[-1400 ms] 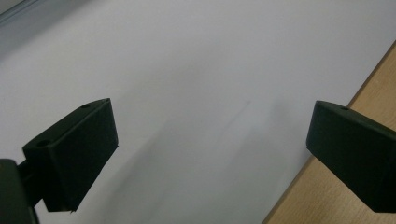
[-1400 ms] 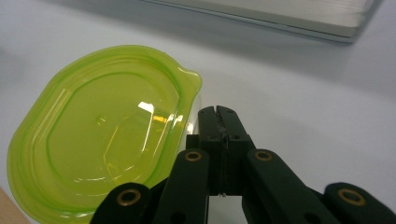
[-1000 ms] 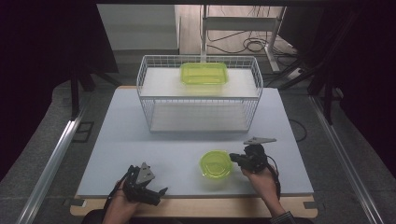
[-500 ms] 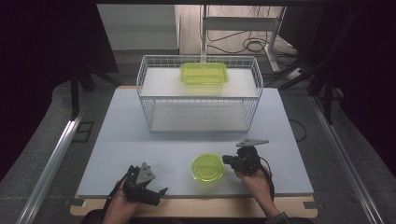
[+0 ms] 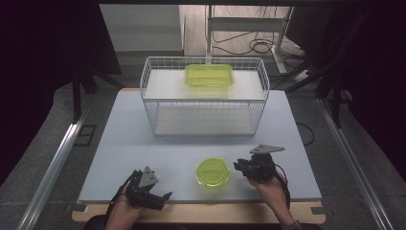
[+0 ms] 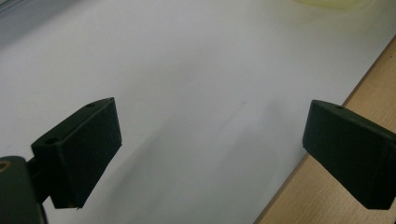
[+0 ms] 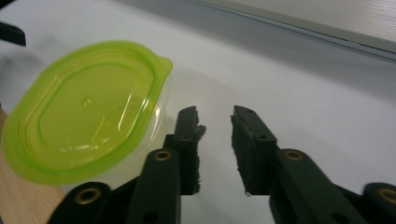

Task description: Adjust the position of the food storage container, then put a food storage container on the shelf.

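Just beside right tool [image 5: 238,166]: round container [image 5: 213,173], apart | jaws narrow, just opening, empty

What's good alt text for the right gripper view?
The right hand-held gripper has just been opening; its black jaws stand slightly apart with nothing between them, beside a round container with a lime-green lid at left. Both are over the white table.

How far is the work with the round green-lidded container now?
Done: the round container sits near the table's front edge. In hand: the right hand-held gripper has just been opening, nothing between its jaws, container beside it. The left hand-held gripper is open over bare table. Left, probably: the wire basket holds a rectangular container.
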### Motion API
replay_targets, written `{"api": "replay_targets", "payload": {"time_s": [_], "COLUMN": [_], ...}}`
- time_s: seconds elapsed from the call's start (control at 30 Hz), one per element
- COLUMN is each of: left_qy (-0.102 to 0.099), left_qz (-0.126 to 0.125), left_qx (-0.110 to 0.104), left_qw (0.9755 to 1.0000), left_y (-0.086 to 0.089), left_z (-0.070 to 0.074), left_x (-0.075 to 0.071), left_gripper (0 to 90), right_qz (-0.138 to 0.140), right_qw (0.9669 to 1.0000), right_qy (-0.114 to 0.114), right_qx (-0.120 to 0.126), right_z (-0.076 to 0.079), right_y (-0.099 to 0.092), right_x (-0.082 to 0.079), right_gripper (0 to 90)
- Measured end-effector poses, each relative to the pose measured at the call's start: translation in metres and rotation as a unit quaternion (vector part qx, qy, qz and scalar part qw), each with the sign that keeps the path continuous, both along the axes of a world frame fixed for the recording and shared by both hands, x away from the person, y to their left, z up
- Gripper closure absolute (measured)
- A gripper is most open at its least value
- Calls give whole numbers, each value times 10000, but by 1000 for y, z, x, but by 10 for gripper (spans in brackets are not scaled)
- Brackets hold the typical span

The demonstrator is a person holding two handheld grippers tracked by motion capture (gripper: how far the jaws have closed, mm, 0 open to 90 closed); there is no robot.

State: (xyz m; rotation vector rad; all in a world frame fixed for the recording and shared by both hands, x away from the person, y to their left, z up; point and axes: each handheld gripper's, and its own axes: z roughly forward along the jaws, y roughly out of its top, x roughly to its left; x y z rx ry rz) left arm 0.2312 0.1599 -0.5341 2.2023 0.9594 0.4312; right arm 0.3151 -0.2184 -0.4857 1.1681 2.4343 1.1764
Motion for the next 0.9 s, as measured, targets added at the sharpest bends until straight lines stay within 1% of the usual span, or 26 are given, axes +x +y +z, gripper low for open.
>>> {"api": "replay_targets", "payload": {"time_s": [0.1,0.2,0.3,0.47,0.57,0.73,0.9], "left_qy": [-7,-30,-61,-78,-83,-76,-74], "left_qz": [2,-34,-66,-70,-73,-89,-99], "left_qx": [-1,43,100,101,103,109,106], "left_qw": [10000,10000,9999,9999,9999,9999,9999], "left_y": [0,-1,-3,-2,-2,-3,-3], "left_z": [0,-1,-2,-2,-2,-3,-3], "left_x": [0,0,0,0,0,1,1], "left_gripper": [44,42,39,38,38,37,37], "right_qz": [39,56,61,130,173,172,68], "right_qw": [9998,9995,9993,9986,9989,9993,9999], "right_qy": [-100,-187,-212,-267,-192,-157,-1], "right_qx": [-163,-240,-307,-438,-384,-289,-149], "right_z": [0,0,-2,-9,-13,-14,-15], "right_y": [-2,-4,-6,-8,-8,-8,-11], "right_x": [-4,-6,-7,-10,-8,-6,-2], "right_gripper": [625,555,470,315,242,166,104]}}
